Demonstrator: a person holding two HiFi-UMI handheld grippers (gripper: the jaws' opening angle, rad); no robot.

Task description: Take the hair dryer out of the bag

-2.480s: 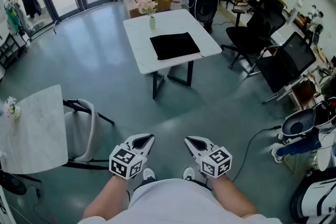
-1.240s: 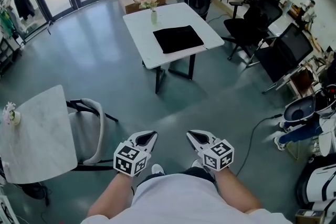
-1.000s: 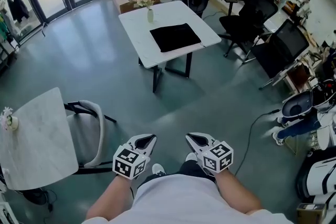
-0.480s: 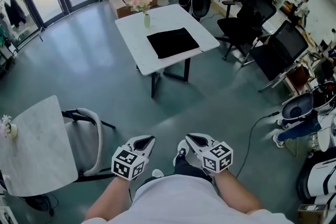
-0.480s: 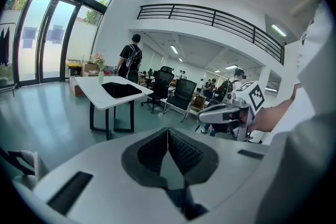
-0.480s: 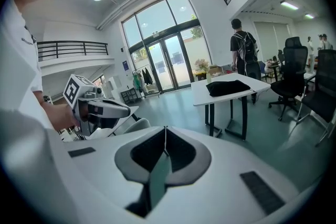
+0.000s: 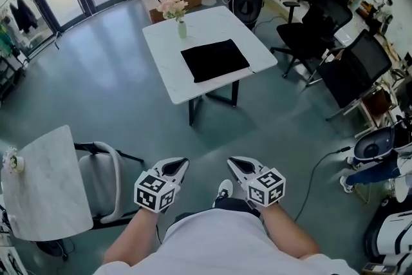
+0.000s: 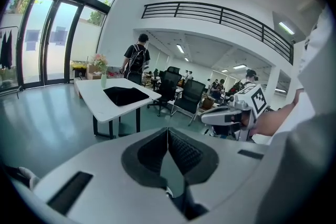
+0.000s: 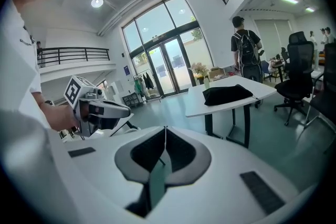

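Head view: the black bag [image 7: 214,60] lies flat on the white worktop [image 7: 164,55] in the upper middle of the frame, with a vase of pink flowers [image 7: 176,15] at the worktop's upper-left corner. Low in the frame, well apart from the bag, the left hand-held gripper [image 7: 178,165] and the right hand-held gripper [image 7: 232,163] both have their jaws pressed together, holding nothing.

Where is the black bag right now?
The black bag lies flat on the white table, upper middle of the head view, just this side of the flower vase, with black office chairs to its right.
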